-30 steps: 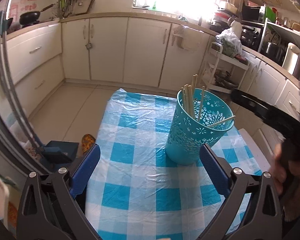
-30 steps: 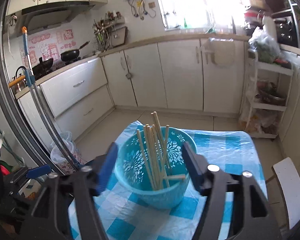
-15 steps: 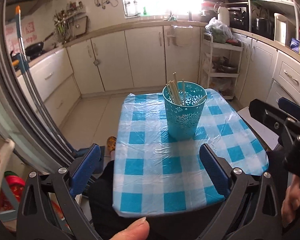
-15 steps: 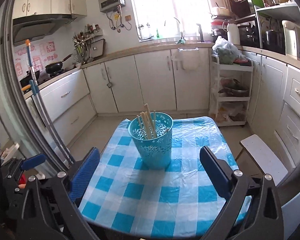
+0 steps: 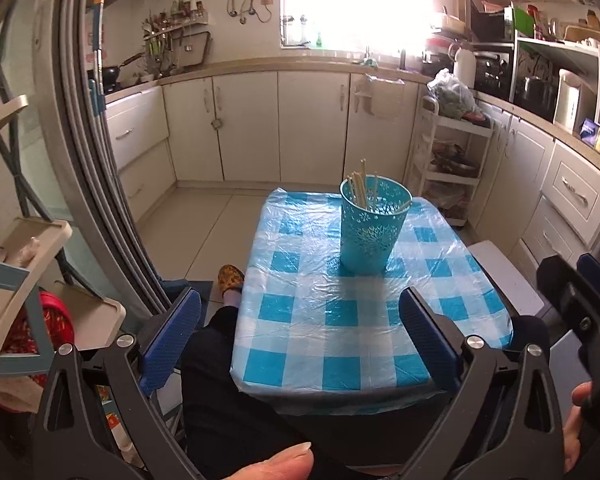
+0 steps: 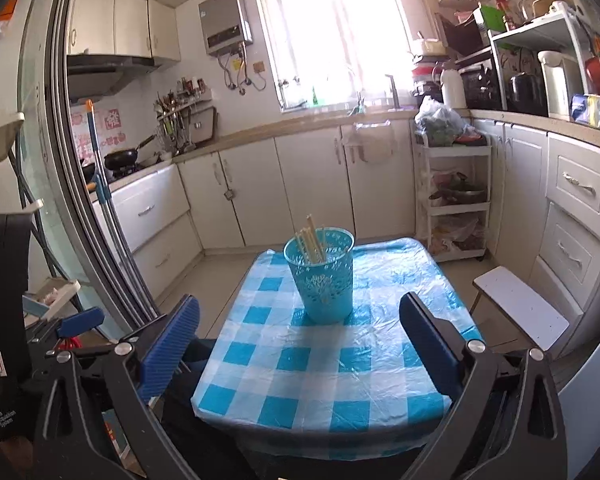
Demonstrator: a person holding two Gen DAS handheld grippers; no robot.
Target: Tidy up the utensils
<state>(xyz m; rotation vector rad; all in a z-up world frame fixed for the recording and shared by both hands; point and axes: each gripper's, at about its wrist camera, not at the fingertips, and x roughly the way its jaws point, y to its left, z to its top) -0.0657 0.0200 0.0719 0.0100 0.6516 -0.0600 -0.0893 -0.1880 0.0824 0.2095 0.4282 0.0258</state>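
Blue-padded jaws of the left gripper (image 5: pixel 300 332) stand spread wide with nothing between them, held back over the near edge of the small table under a blue-and-white checked plastic cloth (image 5: pixel 320 332). At the left of both views runs a curved grey door frame (image 6: pixel 72 184). On the table's far half stands the turquoise perforated plastic utensil holder (image 6: pixel 324 280), upright, with a bundle of pale wooden chopsticks (image 6: pixel 310 238) leaning inside it, well apart from both grippers. The right gripper (image 6: pixel 300 332) has just been opening; its jaws are parted to their widest and empty. To the right of the table sits a white stool (image 6: pixel 520 312), beside cream kitchen cabinets (image 6: pixel 576 204).
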